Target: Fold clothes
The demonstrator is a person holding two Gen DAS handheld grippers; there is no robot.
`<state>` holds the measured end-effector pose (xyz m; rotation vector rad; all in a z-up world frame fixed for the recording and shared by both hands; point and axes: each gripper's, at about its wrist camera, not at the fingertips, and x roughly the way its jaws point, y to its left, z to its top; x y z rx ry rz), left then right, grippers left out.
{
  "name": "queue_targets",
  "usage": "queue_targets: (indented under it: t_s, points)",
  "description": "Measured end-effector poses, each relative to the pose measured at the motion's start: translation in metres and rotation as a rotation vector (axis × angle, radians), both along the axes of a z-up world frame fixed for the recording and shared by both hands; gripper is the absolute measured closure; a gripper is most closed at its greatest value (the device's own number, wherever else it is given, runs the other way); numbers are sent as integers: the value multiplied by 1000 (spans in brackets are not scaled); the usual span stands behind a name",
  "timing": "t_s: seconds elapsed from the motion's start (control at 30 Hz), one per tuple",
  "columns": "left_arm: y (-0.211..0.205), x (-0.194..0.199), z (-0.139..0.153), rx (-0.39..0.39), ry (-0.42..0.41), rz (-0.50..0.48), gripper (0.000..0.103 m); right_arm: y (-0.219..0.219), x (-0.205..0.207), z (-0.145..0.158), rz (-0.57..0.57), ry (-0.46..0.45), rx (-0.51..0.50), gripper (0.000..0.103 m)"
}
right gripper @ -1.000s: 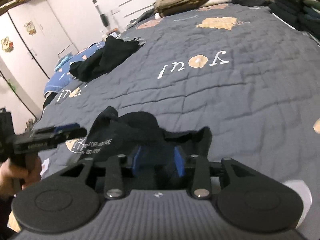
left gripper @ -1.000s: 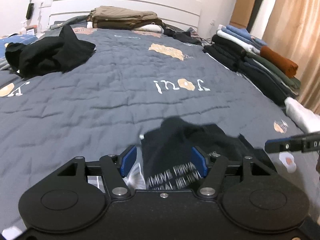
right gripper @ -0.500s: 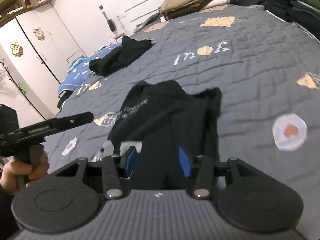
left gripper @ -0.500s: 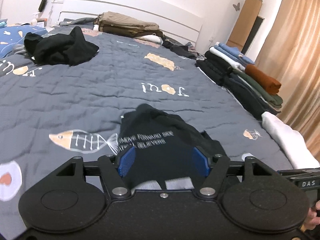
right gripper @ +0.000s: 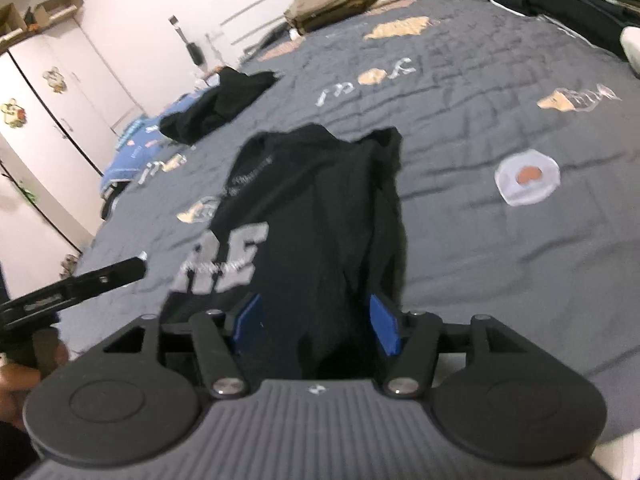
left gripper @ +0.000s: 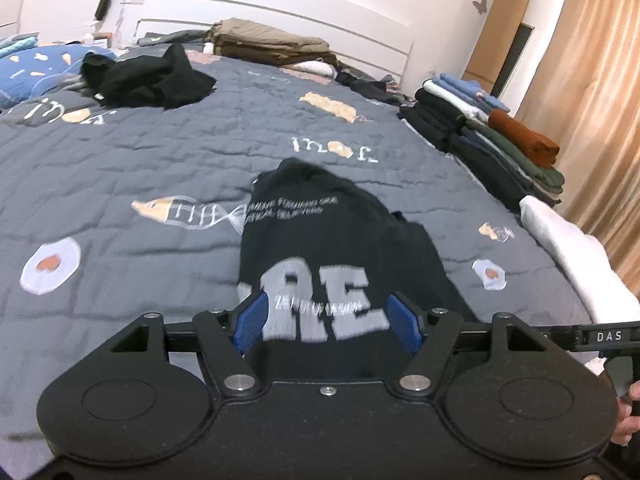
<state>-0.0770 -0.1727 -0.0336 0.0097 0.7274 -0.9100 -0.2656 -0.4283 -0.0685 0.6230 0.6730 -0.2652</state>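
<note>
Black shirt (left gripper: 336,240) now stretched, bare quilt (left gripper: 120,168) alongside

Not much readable text here tbh. The black shirt (left gripper: 340,236) has big grey block letters, "RE" as far as I can make out, with a smaller line printed across them that's too blurry to read. Further up the shirt there are two lines of small pale text, also smeared. The grey quilt (left gripper: 160,152) has white stitched lettering seen upside down, looks like "joui". The other handheld gripper (left gripper: 600,336) poking in at the edge shows "DAS" in white on its black bar.
</note>
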Motion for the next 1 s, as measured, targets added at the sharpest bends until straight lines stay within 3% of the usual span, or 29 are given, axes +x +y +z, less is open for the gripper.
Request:
queue_targets:
  t_s: [0.3,0.37,0.43,0.57,0.73,0.87,1.0]
  points:
    - [9,-4,-13,81,13,40,35,8,-1,-26,-55,65,46,44]
    - [9,-1,-14,76,22,49,35,4,-4,-30,-90,44,89,51]
    - [9,-1,-14,81,24,53,35,1,-9,-29,-112,14,126,89]
    - [8,-1,-13,84,23,55,35,0,-20,-19,-100,-74,236,91]
    - [9,0,-11,74,25,49,35,8,-32,-10,-79,-105,273,92]
    - [6,0,-13,87,33,46,35,4,-28,-30,-159,32,197,90]
    - [5,-1,-10,77,33,38,35,2,-24,-33,-166,50,189,88]
